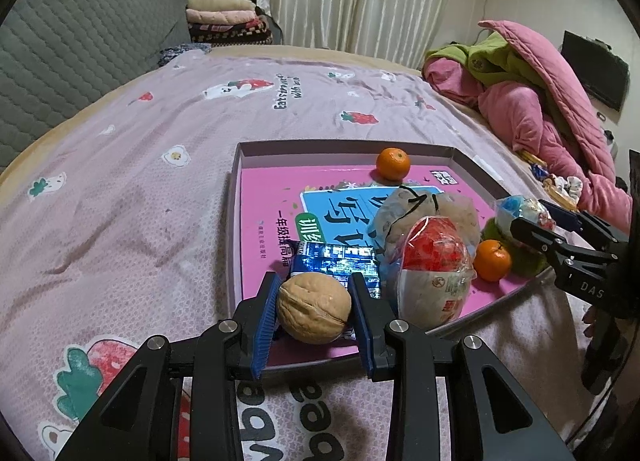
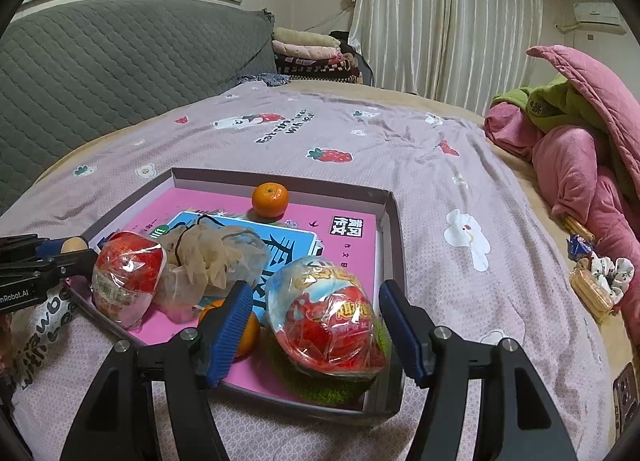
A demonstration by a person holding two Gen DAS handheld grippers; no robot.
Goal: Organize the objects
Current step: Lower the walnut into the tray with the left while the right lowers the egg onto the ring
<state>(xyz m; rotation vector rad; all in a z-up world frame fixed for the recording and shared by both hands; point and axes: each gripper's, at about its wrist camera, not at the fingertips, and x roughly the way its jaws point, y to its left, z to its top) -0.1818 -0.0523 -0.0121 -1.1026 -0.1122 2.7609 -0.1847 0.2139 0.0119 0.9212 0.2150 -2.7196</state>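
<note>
A shallow grey cardboard box lid lies on a lilac bedsheet printed with strawberries, and a pink exercise book with a blue title panel lines its floor.

Just over the lid's near left edge, the left gripper has its jaws closed narrowly on a tan wrinkled walnut, with both blue ribbed pads pressing its sides. Behind the walnut, a small blue printed packet lies on the book.

Toward the lid's middle sits a red and white snack wrapped in clear plastic. A bunched translucent mesh bag with a black drawstring leans just behind it. By the lid's far wall, a small orange mandarin stands alone, and a second mandarin rests near the front, right of the red and white snack.

In the lid's near right corner, an egg-shaped toy in red and blue crinkly wrapping rests on a green knitted pad. The right gripper straddles this egg with its jaws wide, and a clear gap shows beside the right pad.

Well right of the lid, a heap of pink and green quilts lies on the bed.
</note>
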